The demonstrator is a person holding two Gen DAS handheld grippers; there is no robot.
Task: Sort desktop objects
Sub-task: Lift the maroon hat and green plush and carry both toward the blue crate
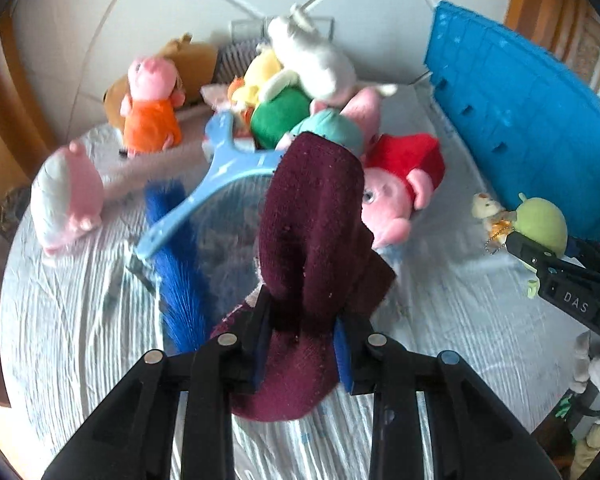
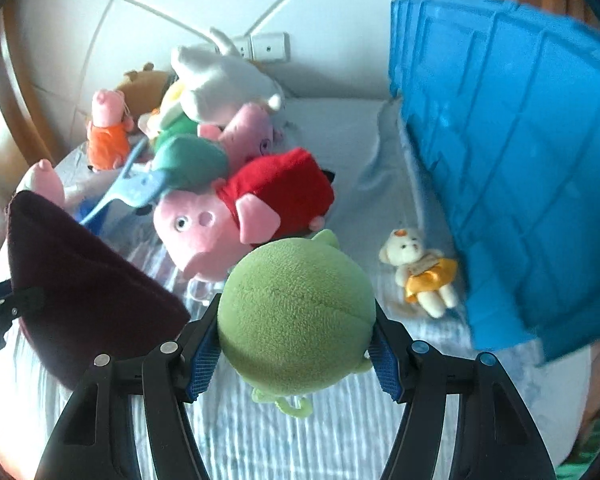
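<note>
Two grippers loaded | left gripper [image 1: 302,344]: jaws clamped on maroon sock [image 1: 316,216], held above table [image 1: 460,320] | right gripper [image 2: 296,354]: jaws gripping green plush ball [image 2: 296,316] | blue crate [image 2: 520,184] at 2 o'clock, plush pile [image 2: 228,160] at 11 | judged step: carrying items; next calls for placement in a sorting spot, destination unconfirmed.
</note>
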